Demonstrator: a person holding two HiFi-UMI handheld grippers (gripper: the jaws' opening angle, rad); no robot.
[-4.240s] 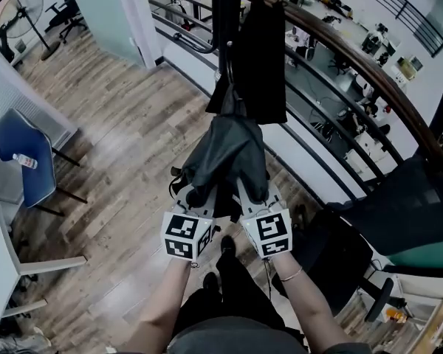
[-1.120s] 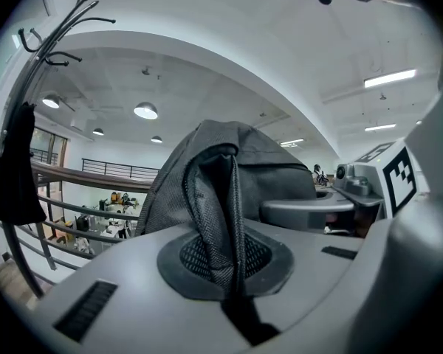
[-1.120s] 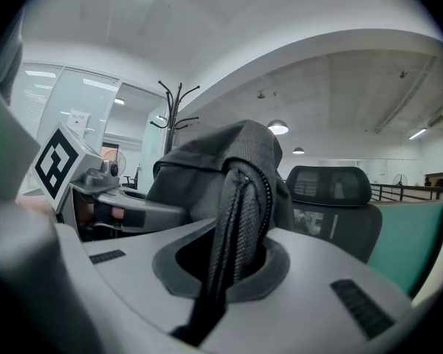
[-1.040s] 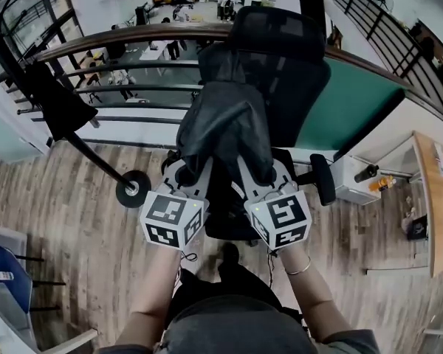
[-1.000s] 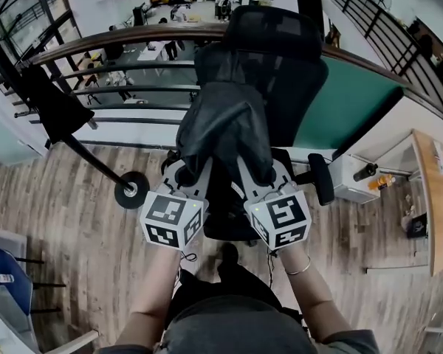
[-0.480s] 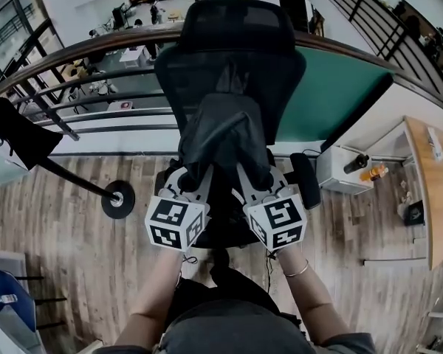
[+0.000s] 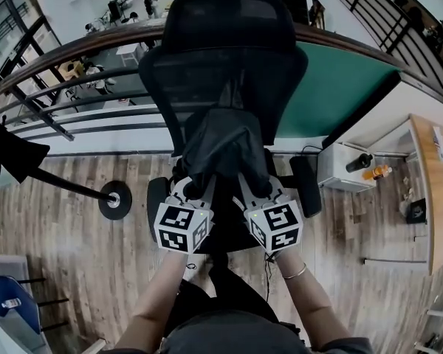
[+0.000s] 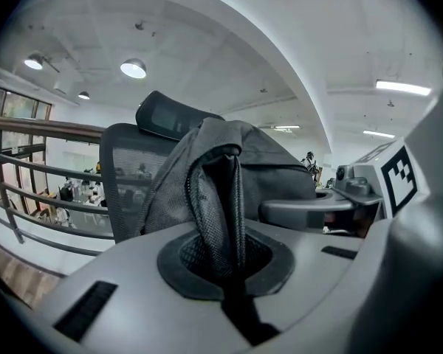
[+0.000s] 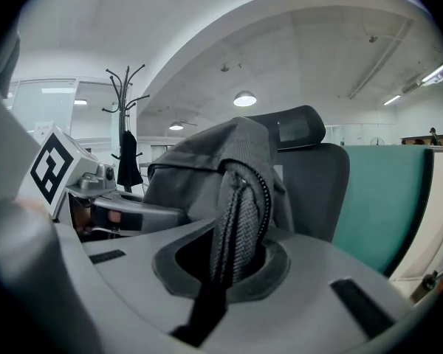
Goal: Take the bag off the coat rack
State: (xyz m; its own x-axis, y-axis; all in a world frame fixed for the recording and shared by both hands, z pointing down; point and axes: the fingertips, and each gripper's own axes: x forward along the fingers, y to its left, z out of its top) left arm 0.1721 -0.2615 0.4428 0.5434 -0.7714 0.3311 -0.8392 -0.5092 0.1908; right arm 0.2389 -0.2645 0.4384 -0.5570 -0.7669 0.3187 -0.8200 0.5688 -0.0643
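Left hand-held gripper (image 7: 197,189): was clamped shut on a mesh strap of the bag, just in front of the chair's seat.
Right hand-held gripper (image 7: 249,187): was likewise shut on the bag's other strap, just beside the left one.
Bag (image 7: 225,142): hung from both grippers in front of the chair's backrest and over its seat. Whether it touched the seat could not be told.
Change: about four seconds earlier the bag was right against the coat rack's pole. Within the last second the chair (image 7: 229,43) came to the middle of the head view, and the bag sank lower against its backrest.
Coat rack (image 7: 114,200): stood well to the left of the chair, base on the floor, a dark coat (image 7: 11,150) on it. The bag was clear of it.
Railing (image 7: 74,50): ran behind the chair.
Meaning for the task: the bag looked already off the rack; setting it down, probably on the chair, seemed to remain.
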